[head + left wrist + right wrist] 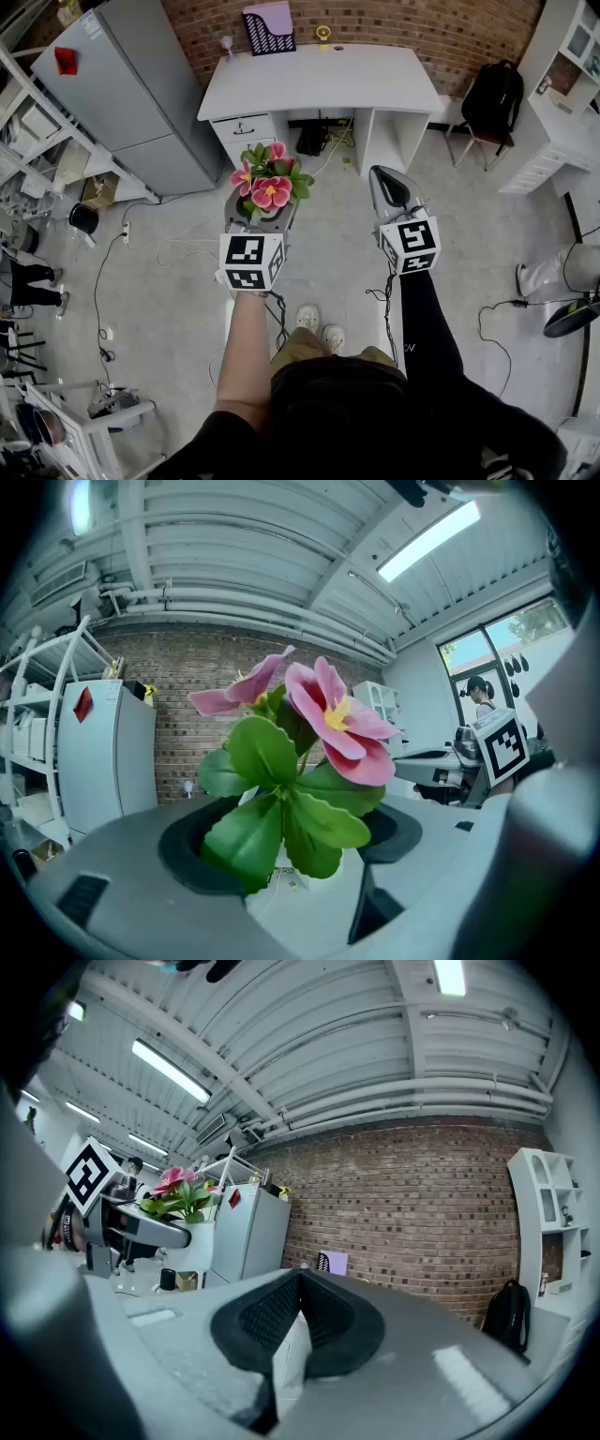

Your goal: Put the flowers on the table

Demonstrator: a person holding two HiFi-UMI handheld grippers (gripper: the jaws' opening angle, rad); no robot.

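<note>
Pink artificial flowers with green leaves stick up out of my left gripper, which holds them in the air above the floor. In the left gripper view the flowers fill the gap between the wide-set dark pads, and their base is hidden. My right gripper hangs level beside it, shut with nothing in it; its ribbed pads meet. The white table stands ahead against the brick wall, a short way beyond both grippers.
On the table's back edge stand a purple file holder and a small yellow object. A grey fridge stands at the left, a black backpack on a chair at the right. Cables trail across the floor.
</note>
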